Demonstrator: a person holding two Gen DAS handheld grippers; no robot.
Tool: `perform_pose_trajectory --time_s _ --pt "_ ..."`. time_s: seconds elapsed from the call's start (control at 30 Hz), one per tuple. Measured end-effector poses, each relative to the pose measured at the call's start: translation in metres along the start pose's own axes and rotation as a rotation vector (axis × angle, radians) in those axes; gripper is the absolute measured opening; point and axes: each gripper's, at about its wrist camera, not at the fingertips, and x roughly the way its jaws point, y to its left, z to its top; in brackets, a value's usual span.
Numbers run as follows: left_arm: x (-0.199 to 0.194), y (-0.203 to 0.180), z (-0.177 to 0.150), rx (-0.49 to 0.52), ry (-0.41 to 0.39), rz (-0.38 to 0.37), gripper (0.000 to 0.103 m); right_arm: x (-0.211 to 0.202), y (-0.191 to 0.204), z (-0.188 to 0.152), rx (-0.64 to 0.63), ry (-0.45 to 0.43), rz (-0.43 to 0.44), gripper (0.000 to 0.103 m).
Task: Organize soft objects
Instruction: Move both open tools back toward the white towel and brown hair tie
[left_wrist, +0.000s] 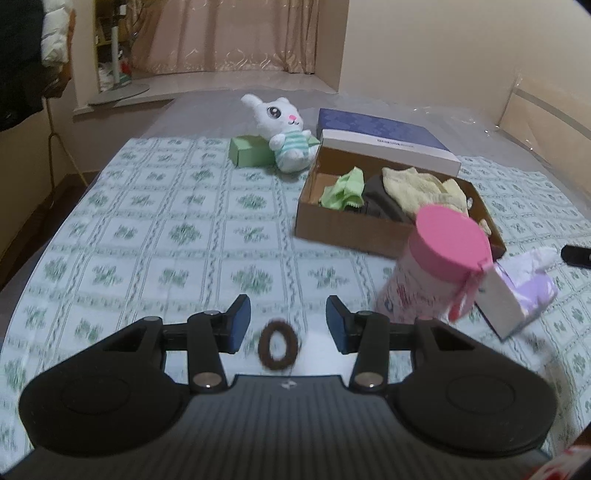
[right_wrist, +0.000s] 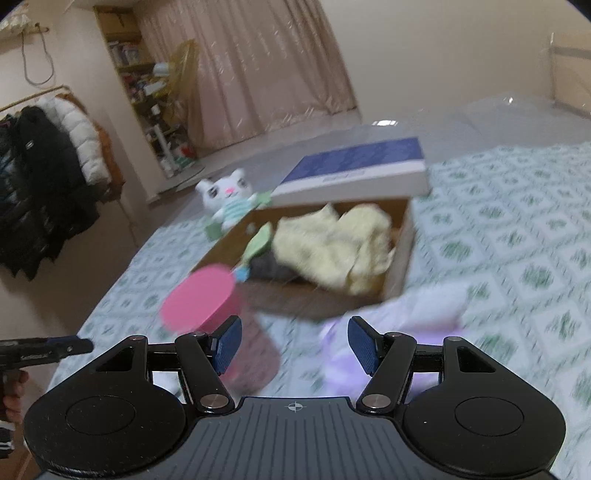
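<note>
- The left tool (left_wrist: 288, 319) stood with its jaws apart and gripped nothing; a brown hair tie (left_wrist: 277, 348) lay on the bed's patterned cover (left_wrist: 166, 236) below the gap.
- The right tool (right_wrist: 294, 345) was likewise spread wide and empty.
- A cardboard box (left_wrist: 354, 227) held a yellow cloth (left_wrist: 421, 188), a green cloth (left_wrist: 341, 190) and a dark garment (left_wrist: 382, 201).
- A pink-lidded bottle (left_wrist: 448, 242) stood just in front of the box, near a lilac tissue pack (left_wrist: 524, 295).
- A plush rabbit (left_wrist: 286, 131) sat behind the box.

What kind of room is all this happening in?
Most likely a bedroom: the work surface looks like a bed under a green-patterned sheet, coats hang on a rack, and long curtains cover a window bay.
</note>
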Motion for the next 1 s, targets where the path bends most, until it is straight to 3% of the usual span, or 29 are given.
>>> perform_pose_trajectory --time_s 0.2,0.57,0.8,1.0 --pt "-0.02 0.009 -0.032 -0.068 0.024 0.01 0.042 0.008 0.042 -0.035 -0.018 0.103 0.085 0.064" --pt "-0.042 0.032 -0.078 -0.206 0.073 0.049 0.042 0.047 0.089 -0.079 -0.059 0.261 0.151 0.064" --pt "-0.042 0.037 -0.096 -0.218 0.099 0.108 0.042 0.075 0.114 -0.097 -0.081 0.33 0.167 0.064" --pt "-0.023 0.032 -0.098 -0.183 0.122 0.111 0.04 0.098 0.13 -0.105 -0.101 0.342 0.157 0.064"
